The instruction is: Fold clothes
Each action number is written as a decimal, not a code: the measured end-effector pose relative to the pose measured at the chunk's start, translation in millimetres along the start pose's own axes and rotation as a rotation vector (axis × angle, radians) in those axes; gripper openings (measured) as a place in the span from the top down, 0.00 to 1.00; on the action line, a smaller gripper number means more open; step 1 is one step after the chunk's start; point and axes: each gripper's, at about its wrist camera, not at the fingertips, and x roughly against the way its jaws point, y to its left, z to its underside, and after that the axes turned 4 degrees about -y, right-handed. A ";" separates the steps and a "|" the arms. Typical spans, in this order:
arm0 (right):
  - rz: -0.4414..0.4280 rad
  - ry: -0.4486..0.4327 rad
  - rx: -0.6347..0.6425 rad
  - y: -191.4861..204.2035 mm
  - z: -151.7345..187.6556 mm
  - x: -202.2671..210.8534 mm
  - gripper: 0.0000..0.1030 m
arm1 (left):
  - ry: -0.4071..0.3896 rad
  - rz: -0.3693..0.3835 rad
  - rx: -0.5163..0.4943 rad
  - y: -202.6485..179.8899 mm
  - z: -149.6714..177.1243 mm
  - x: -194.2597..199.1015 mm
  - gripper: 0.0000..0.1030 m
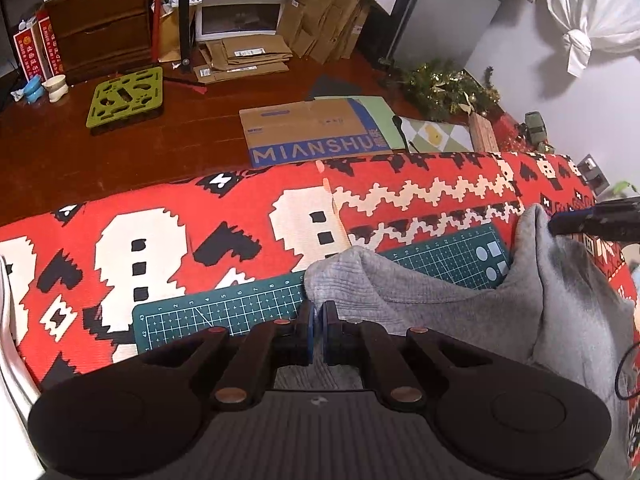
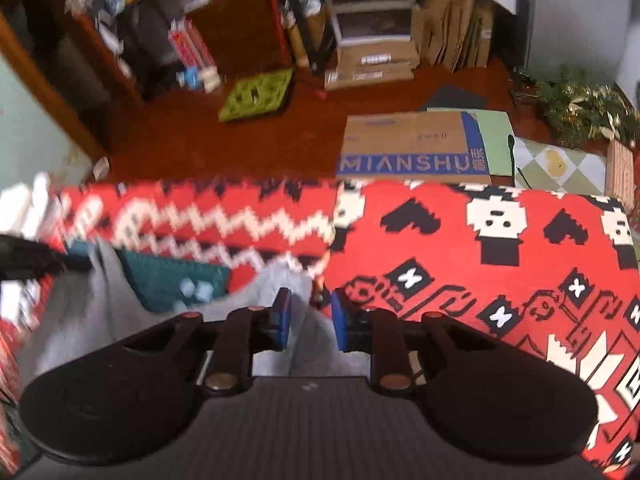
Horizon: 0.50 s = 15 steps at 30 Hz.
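A grey sweatshirt (image 1: 460,304) lies bunched on a green cutting mat (image 1: 224,312) over a red patterned blanket (image 1: 248,196). My left gripper (image 1: 319,312) is shut on the garment's ribbed edge, which sticks up just beyond the blue pads. In the left wrist view, the right gripper (image 1: 556,226) reaches in from the right, where the cloth rises to a peak. In its own view, my right gripper (image 2: 308,304) has its jaws a little apart, and a thick fold of the grey sweatshirt (image 2: 80,320) fills the gap. The mat (image 2: 168,280) shows behind it.
The red blanket (image 2: 460,280) ends at a far edge, with dark wooden floor beyond. On the floor lie a flattened MIANSHU carton (image 1: 312,136), a green perforated board (image 1: 126,96) and stacked cardboard (image 1: 240,58). A tinsel garland (image 1: 448,88) sits by the wall.
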 end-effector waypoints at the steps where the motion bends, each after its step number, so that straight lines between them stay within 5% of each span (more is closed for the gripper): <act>1: 0.013 0.022 0.025 2.8 1.1 -6.4 0.78 | -0.001 -0.001 -0.002 -0.1 0.5 -0.2 0.96; 4: 0.018 0.025 0.058 9.8 5.2 -16.8 0.95 | -0.026 -0.013 0.004 -0.1 1.3 3.2 0.96; 11: 0.078 -0.070 -0.029 10.4 -8.9 -19.2 0.97 | -0.054 -0.082 0.076 8.4 -5.0 -0.1 0.96; 15: 0.086 -0.060 -0.036 11.3 -9.1 -30.5 0.94 | -0.045 -0.091 0.095 11.9 -7.9 -0.8 0.84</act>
